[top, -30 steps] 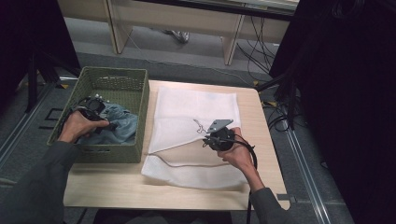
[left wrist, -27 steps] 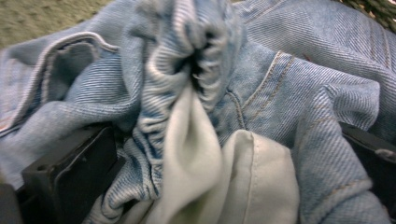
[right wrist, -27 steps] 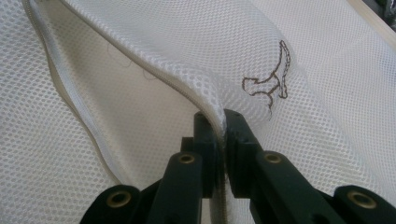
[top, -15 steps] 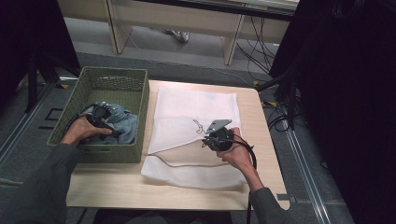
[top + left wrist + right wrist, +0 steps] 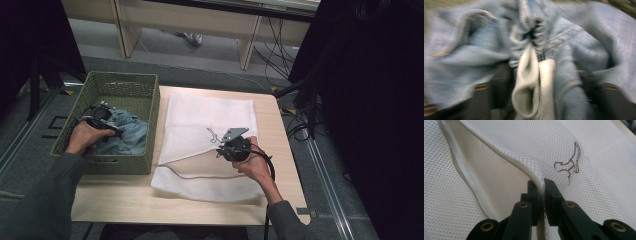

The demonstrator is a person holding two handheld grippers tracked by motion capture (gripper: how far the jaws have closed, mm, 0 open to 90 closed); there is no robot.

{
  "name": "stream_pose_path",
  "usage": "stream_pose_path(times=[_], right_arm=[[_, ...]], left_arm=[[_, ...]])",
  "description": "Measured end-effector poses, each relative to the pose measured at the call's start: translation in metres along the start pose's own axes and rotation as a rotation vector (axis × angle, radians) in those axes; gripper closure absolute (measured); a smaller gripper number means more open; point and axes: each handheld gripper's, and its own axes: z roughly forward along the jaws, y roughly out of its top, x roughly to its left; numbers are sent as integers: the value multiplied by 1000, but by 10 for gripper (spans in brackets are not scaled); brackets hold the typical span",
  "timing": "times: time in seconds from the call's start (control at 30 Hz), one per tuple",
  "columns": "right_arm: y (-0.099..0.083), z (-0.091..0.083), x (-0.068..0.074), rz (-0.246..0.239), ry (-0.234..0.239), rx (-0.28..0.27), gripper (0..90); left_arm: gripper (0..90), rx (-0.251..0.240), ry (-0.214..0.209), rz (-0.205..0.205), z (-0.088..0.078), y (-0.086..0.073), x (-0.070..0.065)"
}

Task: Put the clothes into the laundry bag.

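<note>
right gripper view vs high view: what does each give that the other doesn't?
Right gripper view alone: the right gripper has its jaws pinched on the upper edge of the white mesh bag, lifting it off the lower layer along the zipper seam; the mesh weave and the brown stitched mark are clear.

High view alone: the whole layout. The green basket sits left of the bag on the wooden table, with the left gripper down in it on the blue denim garment.

Both: the bag, its brown mark and the right gripper at its opening.
</note>
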Motion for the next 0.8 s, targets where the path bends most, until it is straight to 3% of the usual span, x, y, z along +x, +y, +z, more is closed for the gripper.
stream_pose_path(times=[0.03, 0.07, 0.1, 0.13, 0.2, 0.23, 0.27, 0.33, 0.4, 0.57, 0.6, 0.63, 0.67, 0.7, 0.8], right_arm=[[0, 0, 0, 0, 0, 0, 845], [-1, 0, 1, 2, 4, 3, 844], [-1, 0, 1, 1, 4, 3, 844], [-1, 0, 1, 2, 5, 3, 845], [-1, 1, 1, 3, 5, 7, 845], [0, 2, 0, -29, 4, 2, 845], [-1, 1, 2, -6, 3, 11, 844], [0, 1, 2, -4, 4, 11, 844], [0, 2, 3, 12, 4, 21, 844], [-1, 1, 3, -5, 3, 15, 843], [0, 1, 3, 1, 4, 16, 842], [0, 1, 3, 3, 4, 14, 842], [0, 1, 3, -4, 2, 10, 843], [0, 1, 3, -4, 2, 10, 843], [-1, 1, 2, -7, 5, 11, 843]], left_arm=[[254, 0, 0, 0, 0, 0, 0], [174, 27, -46, 41, -4, -2, -1], [140, 26, -48, 46, -5, -3, -1], [138, 36, -61, 88, -7, -4, -1], [123, 32, -87, 104, -7, -6, -2], [100, 53, -109, 138, -8, -6, -1], [68, 57, -121, 156, -9, -7, -1], [18, 52, -126, 162, -7, -8, -4], [0, 93, -43, 237, 5, -11, -15], [0, 113, 19, 245, 19, -12, -18], [39, 115, 34, 236, 18, -11, -18], [144, 108, 68, 236, 13, -8, -17], [320, 95, 104, 239, 9, -7, -13], [482, 95, 104, 239, 9, -7, -13], [561, 61, 118, 218, 6, -7, -8]])
